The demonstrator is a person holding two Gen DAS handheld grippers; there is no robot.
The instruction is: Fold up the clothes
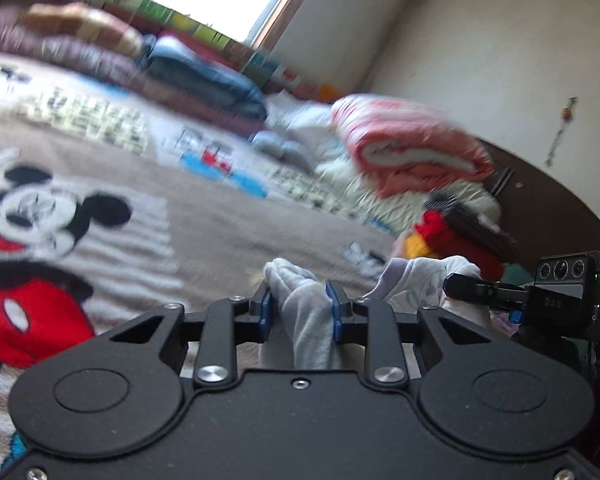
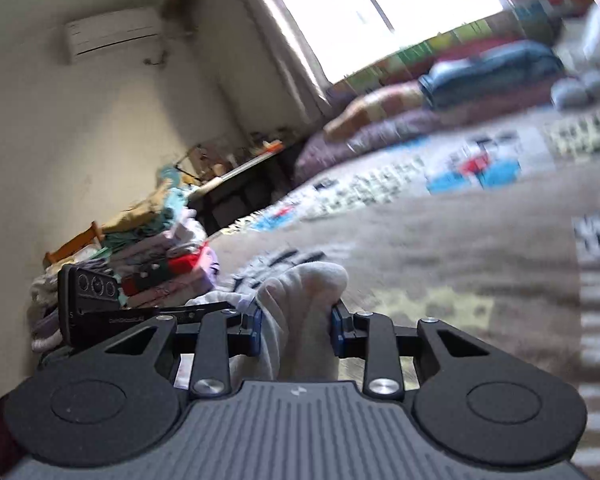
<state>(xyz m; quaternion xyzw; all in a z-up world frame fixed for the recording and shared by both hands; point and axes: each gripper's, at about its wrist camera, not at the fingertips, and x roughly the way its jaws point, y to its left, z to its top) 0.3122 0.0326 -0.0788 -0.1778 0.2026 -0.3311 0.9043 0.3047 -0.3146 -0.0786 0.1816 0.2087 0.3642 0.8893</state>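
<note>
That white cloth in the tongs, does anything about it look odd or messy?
Nothing looks damaged. The white cloth is bunched and crumpled between the left tongs, and the right tongs pinch another bunched part, so it isn't folded flat yet. Both views are blurred.

A bed [image 1: 228, 232] fills the room, covered by a brown plush blanket [image 1: 204, 208] printed with a large Mickey Mouse figure [image 1: 32, 240] in red shorts and smaller blue-and-red cartoon panels. Along its far edge, under the bright window, lie folded quilts: a purple one [image 1: 60, 52] with a tan pillow [image 1: 76, 24] on top, and a blue one [image 1: 204, 76] beside them. Further along sit a pair of grey slippers or socks [image 1: 284, 148], too blurred to tell which, then rumpled white bedding [image 1: 320, 128] carrying a rolled pink-and-white blanket [image 1: 412, 148]. Near the bed's corner lies a small heap of red, yellow and dark knitted items [image 1: 456, 232].
</note>
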